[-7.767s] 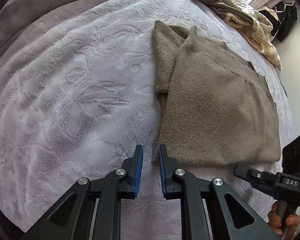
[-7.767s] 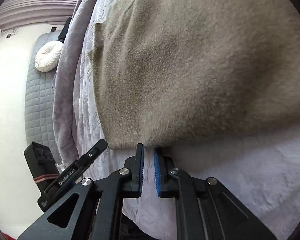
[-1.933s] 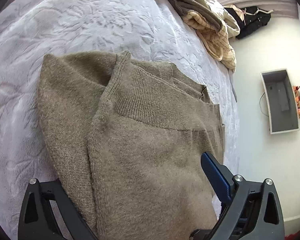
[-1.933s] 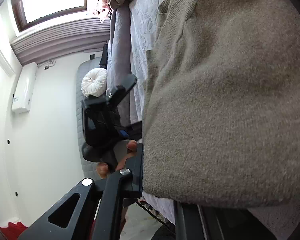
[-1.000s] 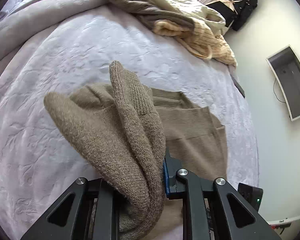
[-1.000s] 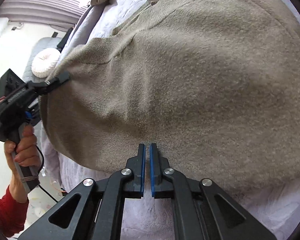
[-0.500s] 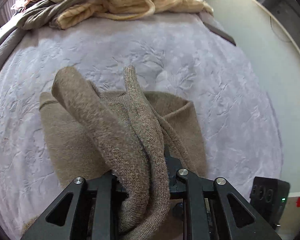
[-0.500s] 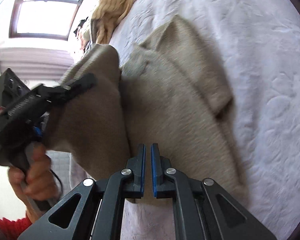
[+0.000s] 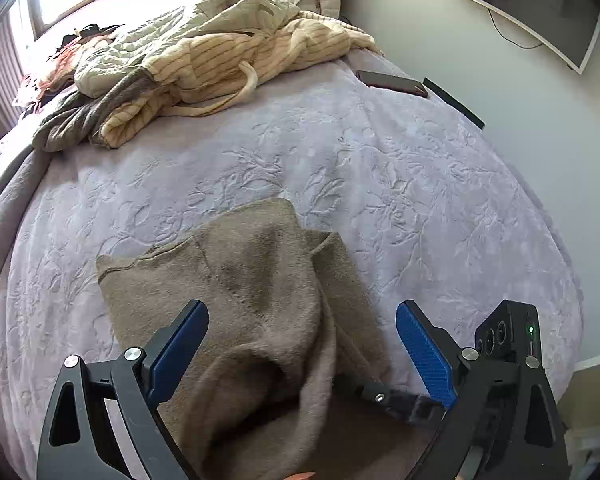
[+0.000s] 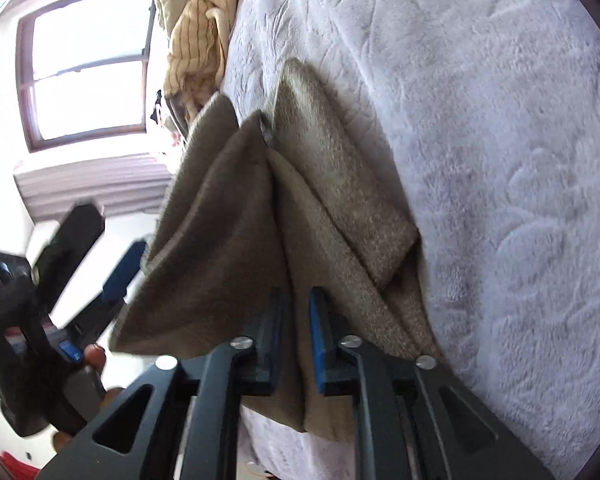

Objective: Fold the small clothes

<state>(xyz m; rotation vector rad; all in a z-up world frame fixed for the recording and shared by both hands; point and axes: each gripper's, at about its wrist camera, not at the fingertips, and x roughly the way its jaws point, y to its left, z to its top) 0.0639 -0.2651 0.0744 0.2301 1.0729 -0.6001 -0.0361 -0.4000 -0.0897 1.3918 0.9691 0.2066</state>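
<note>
A brown knit sweater [image 9: 260,280] lies doubled over on the lilac bedspread [image 9: 420,184]. My left gripper [image 9: 302,350] hovers over it with jaws opening wide; a loose hump of the knit sags below them, untouched by either pad. In the right wrist view a raised fold of the sweater [image 10: 240,220] runs into my right gripper [image 10: 296,336]. Its jaws are opening, slightly apart, with the fold's edge still between them and not pinched. The blurred left gripper [image 10: 108,240] shows at that view's left, held by a hand. The right gripper [image 9: 352,386] reaches the sweater's near edge.
A heap of striped cream and quilted clothes [image 9: 204,52] lies at the far end of the bed. A dark phone [image 9: 392,82] rests near the far right edge. A screen [image 9: 532,4] hangs on the wall beyond, and a window [image 10: 88,72] is at the bed's head.
The left jaws sprang wide and let go of the sweater bunch, which dropped onto the lower layer. The right jaws parted slightly. Both hands carried across the bed and rolled.
</note>
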